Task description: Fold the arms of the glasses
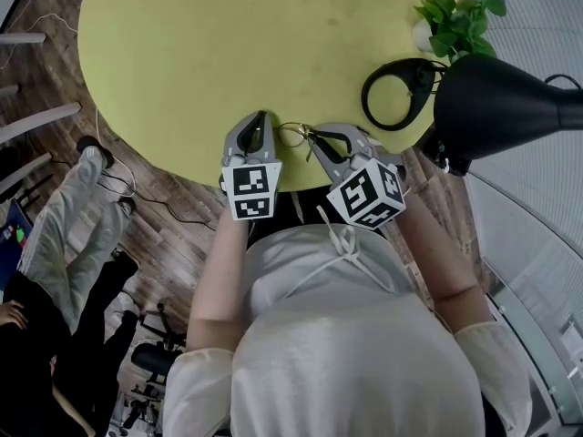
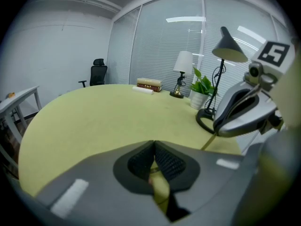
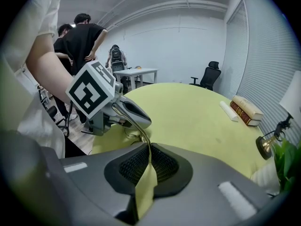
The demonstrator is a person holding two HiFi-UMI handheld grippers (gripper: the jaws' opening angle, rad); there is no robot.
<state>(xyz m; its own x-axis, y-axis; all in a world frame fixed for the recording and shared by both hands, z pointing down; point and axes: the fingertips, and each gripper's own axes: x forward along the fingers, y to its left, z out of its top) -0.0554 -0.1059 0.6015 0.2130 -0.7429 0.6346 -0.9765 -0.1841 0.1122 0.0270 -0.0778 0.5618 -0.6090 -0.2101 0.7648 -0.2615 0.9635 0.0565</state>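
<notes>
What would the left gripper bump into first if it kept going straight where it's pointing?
Probably the round yellow-green table top: it lies just past the left gripper's shut jaws. The right gripper sits off to the side; depth is unclear.

Black desk lamp (image 1: 501, 98), potted plant (image 1: 460, 16), yellow-green table (image 1: 228, 44)

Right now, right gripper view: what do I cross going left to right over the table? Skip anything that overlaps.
left gripper → office chair → books → brass lamp base. The standing people, white desk, paper roll and plant are left out because they overlap their neighbours.
</notes>
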